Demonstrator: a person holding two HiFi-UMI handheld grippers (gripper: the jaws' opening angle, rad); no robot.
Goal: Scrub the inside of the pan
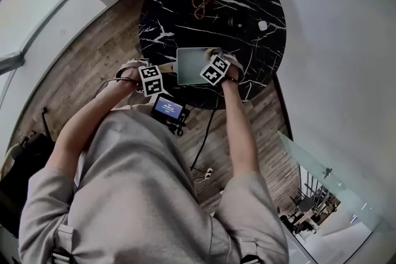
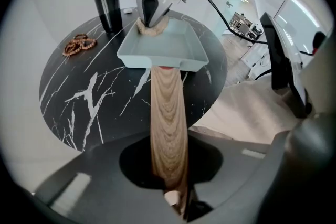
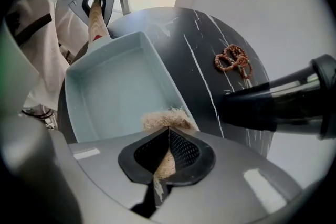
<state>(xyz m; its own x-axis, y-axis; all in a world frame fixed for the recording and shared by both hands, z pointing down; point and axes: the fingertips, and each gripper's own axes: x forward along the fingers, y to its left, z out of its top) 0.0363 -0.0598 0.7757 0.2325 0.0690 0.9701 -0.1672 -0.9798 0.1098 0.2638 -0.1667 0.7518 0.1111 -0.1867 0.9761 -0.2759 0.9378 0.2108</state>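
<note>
A pale blue rectangular pan rests on the round black marble table. Its wooden handle runs straight back into my left gripper, which is shut on it. In the right gripper view my right gripper is shut on a tan fibrous scrubber, whose tuft touches the pan inside its near rim. Across the pan, the left gripper holds the handle. From the head view, both marker cubes flank the pan at the table's near edge.
A dark bottle stands at the table's far side, with a string of brown beads beside it. A dark chair stands off the table to the right. A small screen device hangs at the person's chest over wooden floor.
</note>
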